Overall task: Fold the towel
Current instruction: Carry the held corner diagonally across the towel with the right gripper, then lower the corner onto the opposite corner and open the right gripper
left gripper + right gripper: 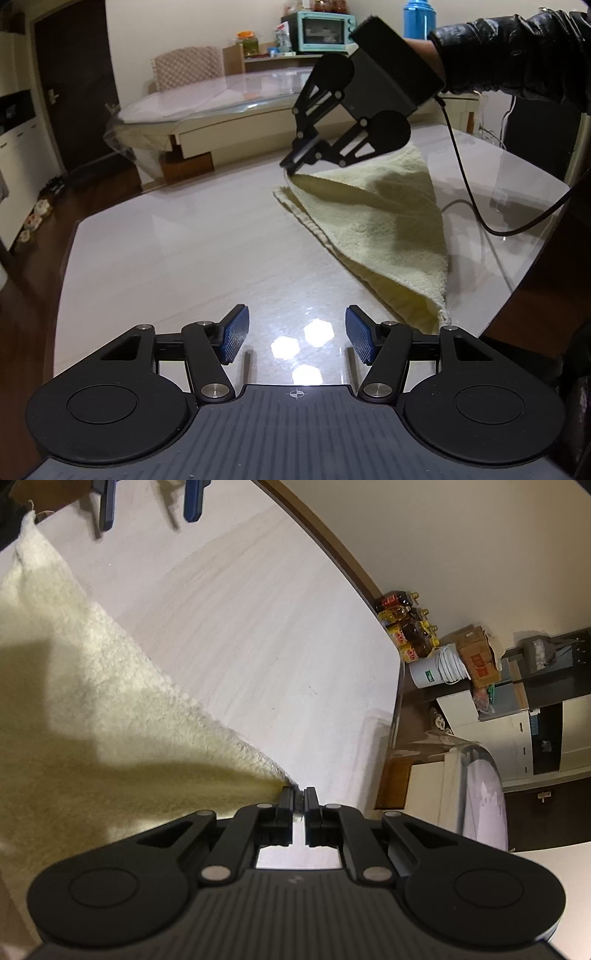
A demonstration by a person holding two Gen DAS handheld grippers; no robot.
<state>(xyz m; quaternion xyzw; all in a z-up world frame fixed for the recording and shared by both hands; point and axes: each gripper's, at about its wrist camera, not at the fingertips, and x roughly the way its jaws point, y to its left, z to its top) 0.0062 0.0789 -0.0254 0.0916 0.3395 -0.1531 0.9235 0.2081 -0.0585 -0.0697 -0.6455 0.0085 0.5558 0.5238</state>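
The towel is lying on the right side of the desk, pale yellow and draped into a triangle, one corner lifted clear of the surface. The right tool is pinching that raised corner, its fingers pressed together on the cloth, which is fanning down and away from the grip in the right wrist view. The left tool is hovering low over the bare desk, blue pads spread wide and holding nothing, with the towel's near corner just beside its right finger.
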